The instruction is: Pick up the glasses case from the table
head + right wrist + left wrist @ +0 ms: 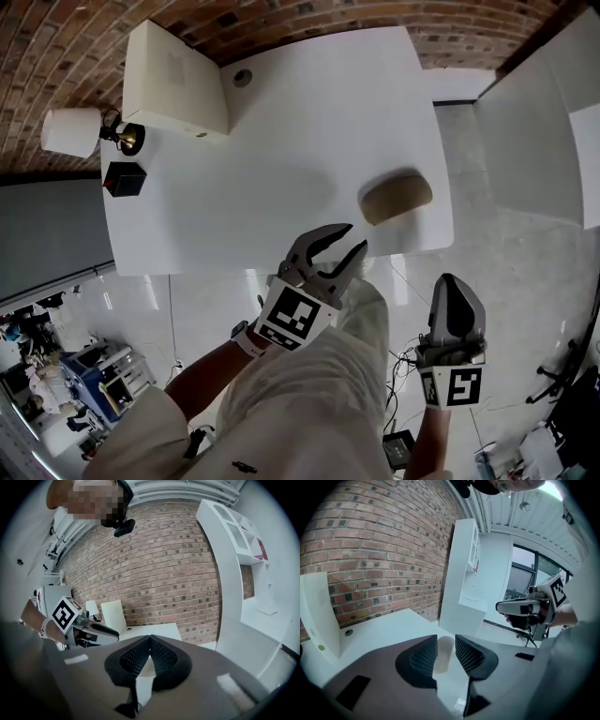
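Lying near the front right edge of the table (281, 131), the tan case (397, 197) is touched by neither gripper. The left gripper (353, 237) hovers at the table's near edge, close to the case, its jaws a narrow gap apart with nothing between them (the case shows beyond the gap in its own view). The right gripper (454, 281) hangs off the table, above the floor, jaws closed tip to tip and empty. A lamp (70, 131) and a black box (124, 178) stand by the table's left edge.
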The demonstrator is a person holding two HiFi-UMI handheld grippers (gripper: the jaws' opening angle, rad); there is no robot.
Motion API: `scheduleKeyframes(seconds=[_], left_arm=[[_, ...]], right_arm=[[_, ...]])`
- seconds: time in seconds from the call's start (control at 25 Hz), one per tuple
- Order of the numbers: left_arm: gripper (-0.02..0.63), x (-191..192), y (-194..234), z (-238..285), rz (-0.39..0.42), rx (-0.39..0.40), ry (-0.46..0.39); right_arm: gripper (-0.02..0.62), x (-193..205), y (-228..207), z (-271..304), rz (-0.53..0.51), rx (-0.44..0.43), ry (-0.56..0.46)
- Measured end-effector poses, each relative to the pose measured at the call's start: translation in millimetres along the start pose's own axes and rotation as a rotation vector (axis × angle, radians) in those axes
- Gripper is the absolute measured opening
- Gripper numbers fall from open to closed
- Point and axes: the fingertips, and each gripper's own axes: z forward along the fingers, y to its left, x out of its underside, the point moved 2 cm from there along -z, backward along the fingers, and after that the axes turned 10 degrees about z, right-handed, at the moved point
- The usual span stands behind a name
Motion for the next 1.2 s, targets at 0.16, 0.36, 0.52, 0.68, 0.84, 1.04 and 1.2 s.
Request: scheduleKeyframes(seconds=[0.16, 0.36, 0.52, 0.68, 0.84, 1.04, 1.2], left_arm=[[0.151, 12, 3, 17, 0.006, 0.018, 0.018], [0.179, 27, 2, 42, 0.053, 0.029, 0.043], [0.218, 41, 3, 56, 0.067, 0.049, 0.063], [0.241, 53, 4, 70, 0.069, 0.065, 0.082], [0.262, 67, 5, 85, 0.082, 0.084, 0.099], [0.291, 83, 4, 100, 0.1, 0.108, 0.118], [0.316, 92, 1, 114, 0.108, 0.12, 0.13]], right_arm=[[0.011, 6, -4, 10, -0.005, -0.015, 0.004], [0.011, 10, -8, 26, -0.026, -0.026, 0.009], [0.011, 15, -7, 35, -0.024, -0.033, 0.009], [0.011, 25, -13, 41, -0.02, -0.025, 0.022], [0.011, 40, -20, 43, -0.012, -0.015, 0.039], [0.011, 53, -24, 44, -0.007, -0.003, 0.057], [0.011, 53, -27, 41, -0.004, 0.012, 0.059]])
